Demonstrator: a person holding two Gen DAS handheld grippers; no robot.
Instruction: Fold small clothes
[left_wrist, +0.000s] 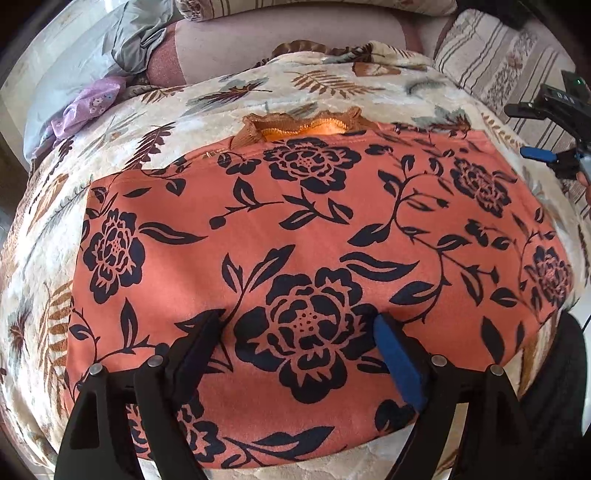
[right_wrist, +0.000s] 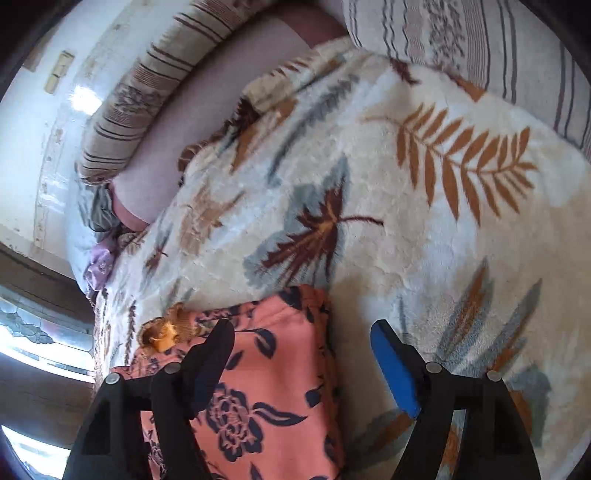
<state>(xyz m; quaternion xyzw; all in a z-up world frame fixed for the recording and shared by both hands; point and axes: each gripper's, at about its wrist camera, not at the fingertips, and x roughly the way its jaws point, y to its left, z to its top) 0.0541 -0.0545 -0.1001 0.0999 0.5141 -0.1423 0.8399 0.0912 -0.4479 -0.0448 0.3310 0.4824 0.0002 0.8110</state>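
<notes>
The orange floral garment (left_wrist: 303, 236) is smooth, matt cloth with a flat navy print; a ribbed knit neckband (left_wrist: 255, 127) shows at its far edge. It lies on a plush fleece blanket (left_wrist: 229, 99), fuzzy, with a faint crushed sheen. The striped cushions (left_wrist: 491, 62) look woven and matt. The left gripper (left_wrist: 301, 317) and right gripper (right_wrist: 303, 328) have matt black plastic fingers (left_wrist: 201, 332), dull blue foam-like pads (left_wrist: 400, 360) and small metal rivets (left_wrist: 155, 361).
</notes>
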